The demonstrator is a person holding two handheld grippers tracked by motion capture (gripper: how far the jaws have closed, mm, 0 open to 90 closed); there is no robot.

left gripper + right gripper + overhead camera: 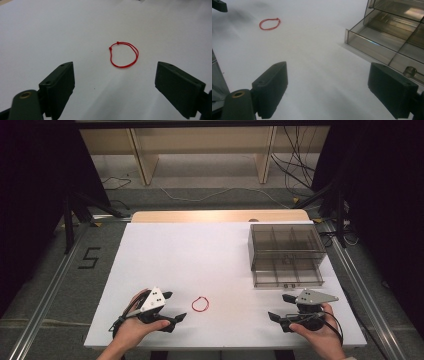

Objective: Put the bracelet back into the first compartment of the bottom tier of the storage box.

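Note:
A thin red string loop [200, 304] lies flat on the white table top [200, 255], near the front and a little left of centre. My left gripper [174, 306] rests just to its left, jaws wide open and empty; in the left gripper view the red loop [124, 54] lies a short way ahead between the jaws. My right gripper [281, 307] sits at the front right, open and empty. In the right gripper view the string loop [269, 24] lies far off at the upper left. A clear smoky plastic box [285, 254] with its drawer pulled out stands behind the right gripper.
The pulled-out drawer [387, 42] has divided compartments and a small knob [410, 71] on its front, close to my right jaw. A wooden table edge [220, 216] runs behind the white top. Cables [295, 170] lie on the floor beyond.

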